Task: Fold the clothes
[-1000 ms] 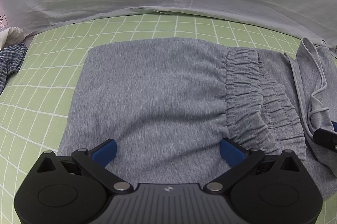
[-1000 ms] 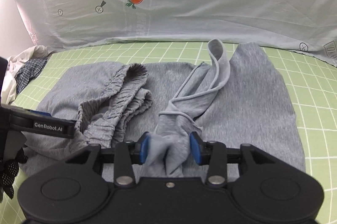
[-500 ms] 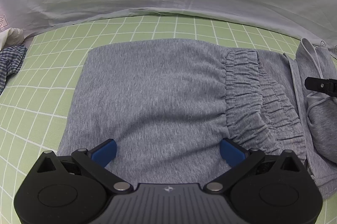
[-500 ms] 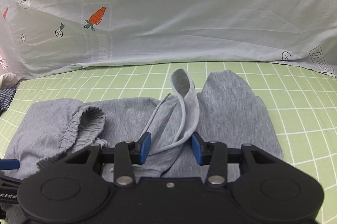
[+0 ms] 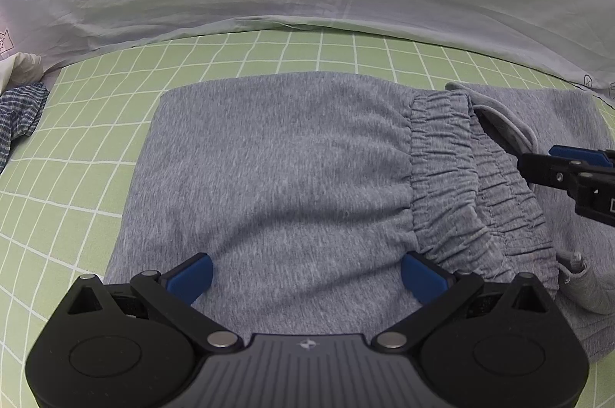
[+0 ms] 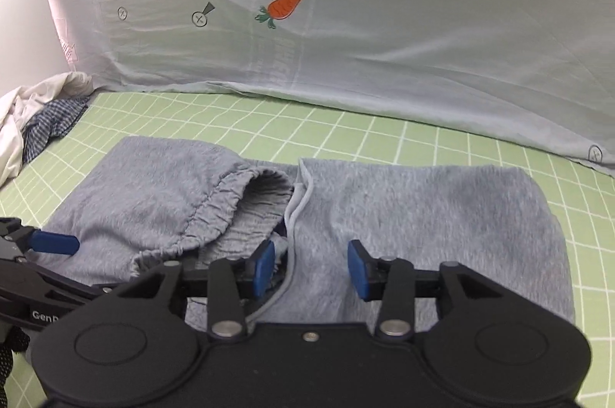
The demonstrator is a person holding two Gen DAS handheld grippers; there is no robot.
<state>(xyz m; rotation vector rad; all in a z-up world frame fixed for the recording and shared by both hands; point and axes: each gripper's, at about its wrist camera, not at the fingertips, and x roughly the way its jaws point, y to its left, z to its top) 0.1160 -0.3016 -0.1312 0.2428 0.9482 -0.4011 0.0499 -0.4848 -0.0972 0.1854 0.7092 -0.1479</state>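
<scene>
My right claw (image 6: 310, 267) is opening over the grey shorts (image 6: 423, 216), gripping nothing; my left claw (image 5: 306, 273) is spread wide, released, low in frame. The shorts lie on the green checked sheet (image 5: 96, 146). Upper left, a plaid garment (image 6: 54, 123). "GenR" marks the other claw's arm.

I see the grey sweatpants (image 5: 276, 170) lying flat and folded on the green checked mat (image 5: 77, 177), their gathered elastic waistband (image 5: 472, 185) turned over near the middle and a pale drawstring (image 6: 296, 212) running along the flap edge beside it.
</scene>
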